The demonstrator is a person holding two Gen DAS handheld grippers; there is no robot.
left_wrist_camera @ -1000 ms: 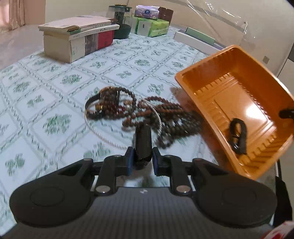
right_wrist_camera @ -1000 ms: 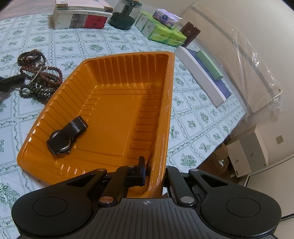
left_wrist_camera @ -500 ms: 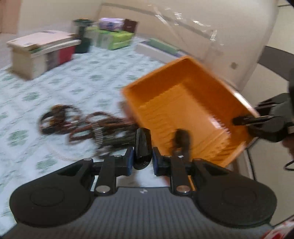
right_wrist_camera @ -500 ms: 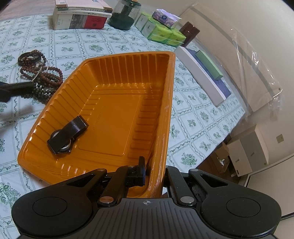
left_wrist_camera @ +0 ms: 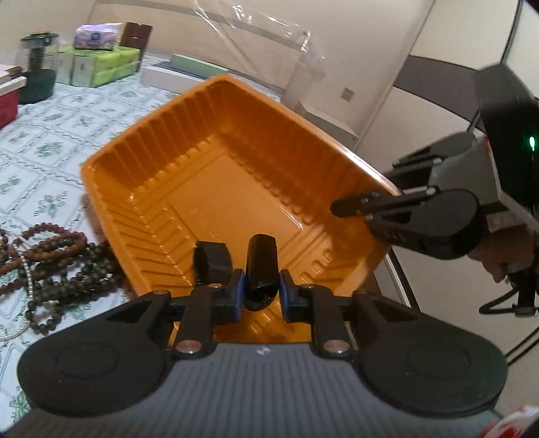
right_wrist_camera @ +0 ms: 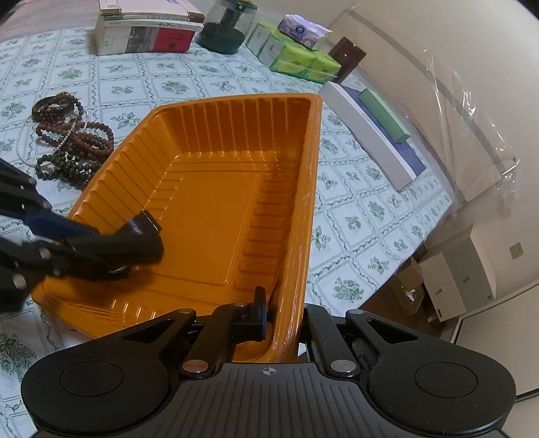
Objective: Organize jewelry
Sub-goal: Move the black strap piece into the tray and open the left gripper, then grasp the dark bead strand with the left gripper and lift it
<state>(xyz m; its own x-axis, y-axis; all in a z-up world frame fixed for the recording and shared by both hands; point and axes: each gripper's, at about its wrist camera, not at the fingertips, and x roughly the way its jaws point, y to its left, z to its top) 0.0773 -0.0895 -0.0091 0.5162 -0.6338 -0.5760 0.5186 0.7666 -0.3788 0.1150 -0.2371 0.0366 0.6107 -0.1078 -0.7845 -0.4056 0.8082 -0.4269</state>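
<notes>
Lay in a loose tangle on the tablecloth (right_wrist_camera: 215, 84), just beside the tray's left wall: brown and dark green bead strings (right_wrist_camera: 72, 148), round-beaded, crossed by a thin pearl strand (left_wrist_camera: 25, 269). Reached in over the near-left corner of the orange tray (right_wrist_camera: 215, 209), the left gripper (left_wrist_camera: 260, 286), clamped on a glossy black band (left_wrist_camera: 262, 269) held upright between the pads. Showed beside it a second black strap (left_wrist_camera: 211, 261), down on the ribbed tray floor. Pinched the tray's right rim near the corner, the right gripper (right_wrist_camera: 281, 323), jaws shut on the thin plastic wall. Spread beneath: white cloth printed with green flower squares. Stood at the far edge a stack of books (right_wrist_camera: 148, 30), a dark jar (right_wrist_camera: 225, 28), green tissue packs (right_wrist_camera: 296, 55), and a long white box (right_wrist_camera: 367, 134); beyond, a cream wall.
</notes>
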